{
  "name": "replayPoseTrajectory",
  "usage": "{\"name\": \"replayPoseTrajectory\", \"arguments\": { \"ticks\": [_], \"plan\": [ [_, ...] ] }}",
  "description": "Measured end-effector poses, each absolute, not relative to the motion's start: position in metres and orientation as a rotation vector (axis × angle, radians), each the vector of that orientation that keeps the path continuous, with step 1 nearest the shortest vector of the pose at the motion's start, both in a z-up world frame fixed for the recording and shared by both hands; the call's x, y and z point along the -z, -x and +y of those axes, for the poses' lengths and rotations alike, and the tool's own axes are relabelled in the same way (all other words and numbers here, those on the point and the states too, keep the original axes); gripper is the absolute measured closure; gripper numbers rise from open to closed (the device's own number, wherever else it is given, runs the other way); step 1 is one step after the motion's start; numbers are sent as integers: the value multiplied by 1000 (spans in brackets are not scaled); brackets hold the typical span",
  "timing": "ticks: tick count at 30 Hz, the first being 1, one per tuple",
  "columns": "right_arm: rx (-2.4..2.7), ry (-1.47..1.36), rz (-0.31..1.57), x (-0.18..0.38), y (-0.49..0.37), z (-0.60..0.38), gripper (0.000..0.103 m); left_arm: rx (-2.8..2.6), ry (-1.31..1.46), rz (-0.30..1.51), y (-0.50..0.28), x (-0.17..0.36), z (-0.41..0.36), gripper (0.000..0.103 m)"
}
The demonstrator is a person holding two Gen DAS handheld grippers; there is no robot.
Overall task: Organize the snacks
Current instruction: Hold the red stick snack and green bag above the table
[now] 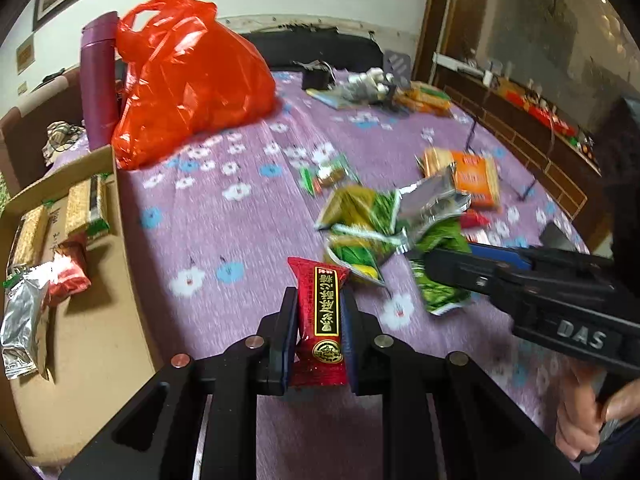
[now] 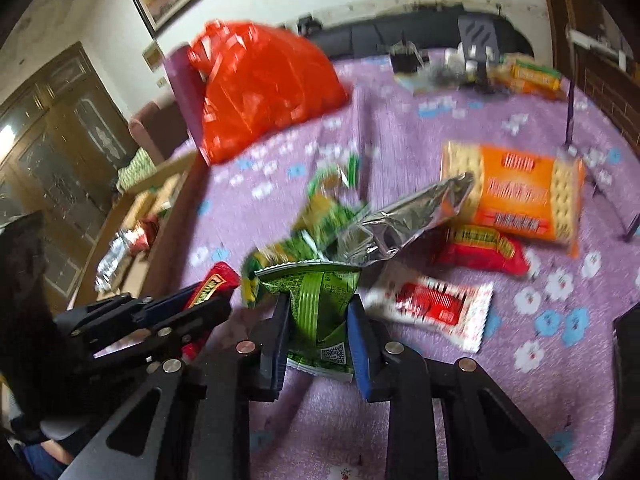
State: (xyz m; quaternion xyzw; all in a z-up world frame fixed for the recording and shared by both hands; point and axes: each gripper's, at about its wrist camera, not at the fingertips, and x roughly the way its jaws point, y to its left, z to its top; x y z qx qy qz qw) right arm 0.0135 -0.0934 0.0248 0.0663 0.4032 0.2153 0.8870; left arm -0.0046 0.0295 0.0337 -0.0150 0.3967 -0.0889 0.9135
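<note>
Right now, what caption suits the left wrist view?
Left gripper clamps a red snack packet above the flowered purple cloth.

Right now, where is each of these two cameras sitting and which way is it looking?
Left wrist: sits on the left gripper, looks down its fingers over the purple bedspread at a clamped red snack pack; a hand holds the right gripper.
Right wrist: sits on the right gripper, facing a gripped green snack bag; the left gripper shows at left.
Shared: orange plastic bag, cardboard box, orange cracker pack.
</note>
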Motion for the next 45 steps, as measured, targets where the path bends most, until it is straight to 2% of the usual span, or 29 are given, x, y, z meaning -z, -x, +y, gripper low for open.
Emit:
{"name": "replayPoseTrajectory", "arguments": {
  "ticks": [11,45],
  "plan": [
    [-457,-153,781,-31,-9,-96,74,154,-9,728,10,-39,27,84],
    [-477,-135,744,-35,-5,-95,74,85,-68,660,19,-46,22,84]
  ]
}}
